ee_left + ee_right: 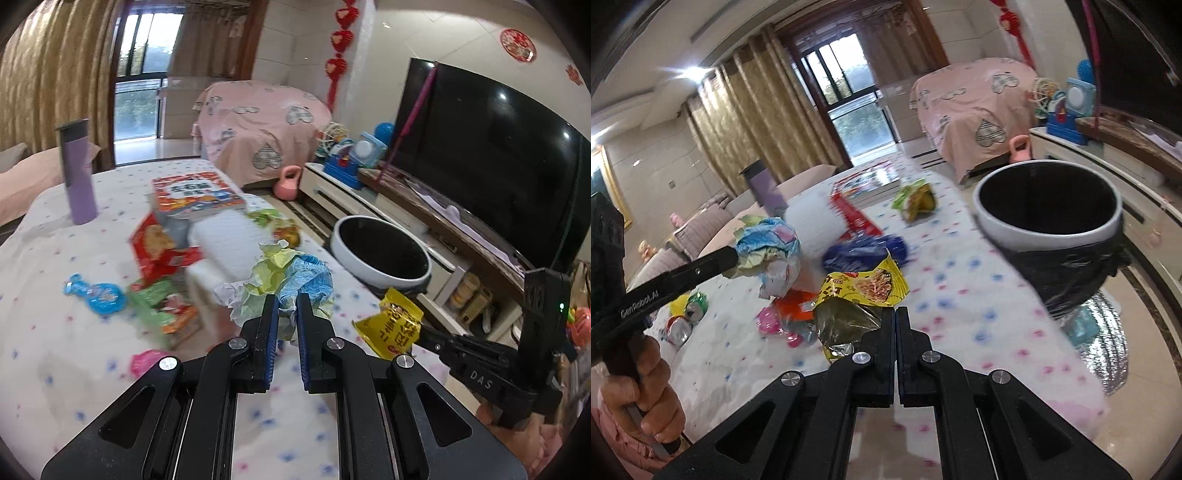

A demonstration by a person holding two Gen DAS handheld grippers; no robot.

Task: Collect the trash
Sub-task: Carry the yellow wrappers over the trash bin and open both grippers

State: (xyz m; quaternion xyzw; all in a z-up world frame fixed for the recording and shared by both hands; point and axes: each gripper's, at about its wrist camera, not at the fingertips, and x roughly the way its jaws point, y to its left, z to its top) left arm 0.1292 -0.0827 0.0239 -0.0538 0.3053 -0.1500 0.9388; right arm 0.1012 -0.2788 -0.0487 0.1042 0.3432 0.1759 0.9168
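Crumpled paper wad (295, 280) and glossy yellow foil wrapper (864, 295), both pinched.

In the left wrist view the desk (55, 332) fills the lower left. A bottle (75, 171) stands at its upper left, with a book (197, 194) to its right. The bin (380, 251) sits on the floor right of the desk, and the television (491, 155) is at upper right. Wrappers (162, 258) lie mid-desk.
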